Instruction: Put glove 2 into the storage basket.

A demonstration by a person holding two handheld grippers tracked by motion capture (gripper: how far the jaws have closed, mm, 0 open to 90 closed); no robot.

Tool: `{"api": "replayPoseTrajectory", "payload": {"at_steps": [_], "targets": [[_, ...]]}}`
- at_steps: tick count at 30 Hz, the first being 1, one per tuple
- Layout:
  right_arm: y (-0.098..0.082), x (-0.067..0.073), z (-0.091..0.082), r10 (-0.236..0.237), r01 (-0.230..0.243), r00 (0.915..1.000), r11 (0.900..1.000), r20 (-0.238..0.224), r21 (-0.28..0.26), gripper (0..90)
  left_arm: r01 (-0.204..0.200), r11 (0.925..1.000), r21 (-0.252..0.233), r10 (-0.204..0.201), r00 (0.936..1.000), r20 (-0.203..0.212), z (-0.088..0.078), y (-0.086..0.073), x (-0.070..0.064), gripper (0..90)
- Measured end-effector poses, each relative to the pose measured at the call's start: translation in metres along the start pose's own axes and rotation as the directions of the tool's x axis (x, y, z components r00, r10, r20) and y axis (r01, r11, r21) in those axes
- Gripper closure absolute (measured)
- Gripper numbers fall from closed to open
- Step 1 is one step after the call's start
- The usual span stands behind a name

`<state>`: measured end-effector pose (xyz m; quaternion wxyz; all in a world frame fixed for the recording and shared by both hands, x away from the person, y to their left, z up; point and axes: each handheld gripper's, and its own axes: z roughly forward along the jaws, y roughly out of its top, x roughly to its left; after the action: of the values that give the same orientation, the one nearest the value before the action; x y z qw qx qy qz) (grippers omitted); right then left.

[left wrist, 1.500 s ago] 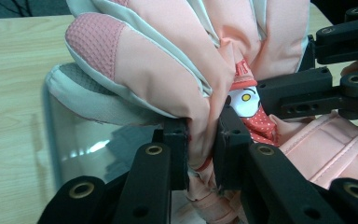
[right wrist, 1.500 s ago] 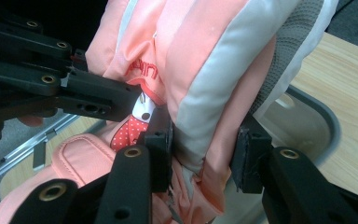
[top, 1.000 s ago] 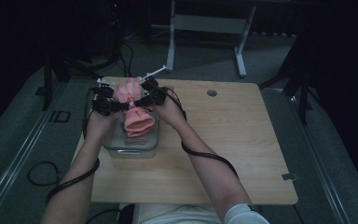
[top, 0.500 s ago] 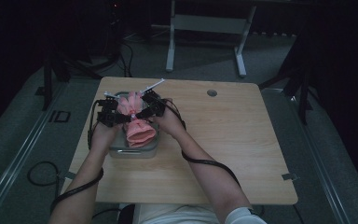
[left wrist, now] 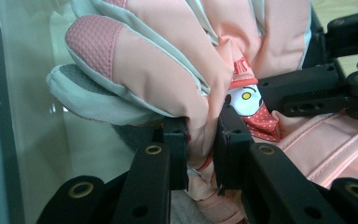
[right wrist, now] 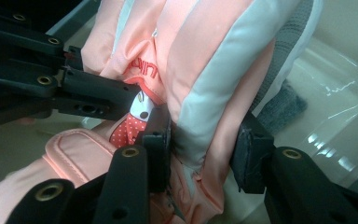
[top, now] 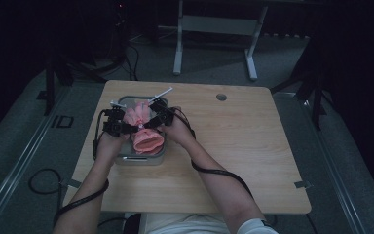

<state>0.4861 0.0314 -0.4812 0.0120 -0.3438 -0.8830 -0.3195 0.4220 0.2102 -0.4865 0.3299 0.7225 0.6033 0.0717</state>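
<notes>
Right now both tongs pinch the pink glove (top: 141, 122) from either side: left tongs (top: 125, 126) at nine o'clock, right tongs (top: 151, 122) at three, its length hanging down into the clear box (top: 125, 157) on the bench (top: 253, 146).

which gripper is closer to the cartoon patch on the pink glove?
Left, though barely. The left gripper pinches the glove beside the patch. The right gripper clamps a thicker fold, with the patch just outside one jaw.
</notes>
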Motion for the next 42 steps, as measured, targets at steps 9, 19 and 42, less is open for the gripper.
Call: {"api": "replayPoseTrajectory", "payload": {"at_steps": [9, 19, 42], "targets": [[0.005, -0.005, 0.004, -0.006, 0.006, 0.9993, 1.000, 0.037, 0.007, 57.4, -0.009, 0.9998, 0.020, 0.010, 0.9990, -0.043, 0.006, 0.008, 0.002, 63.7], [0.015, -0.009, 0.005, 0.012, -0.012, 0.9998, 1.000, 0.018, -0.001, 54.9, -0.014, 0.9999, 0.002, 0.014, 0.9973, -0.072, 0.005, 0.012, 0.008, 55.3], [0.026, -0.003, -0.027, -0.010, 0.010, 0.9999, 0.997, 0.003, -0.081, 54.4, -0.054, 0.9951, -0.083, 0.045, 0.9936, -0.104, -0.016, 0.021, 0.001, 47.4]]}}
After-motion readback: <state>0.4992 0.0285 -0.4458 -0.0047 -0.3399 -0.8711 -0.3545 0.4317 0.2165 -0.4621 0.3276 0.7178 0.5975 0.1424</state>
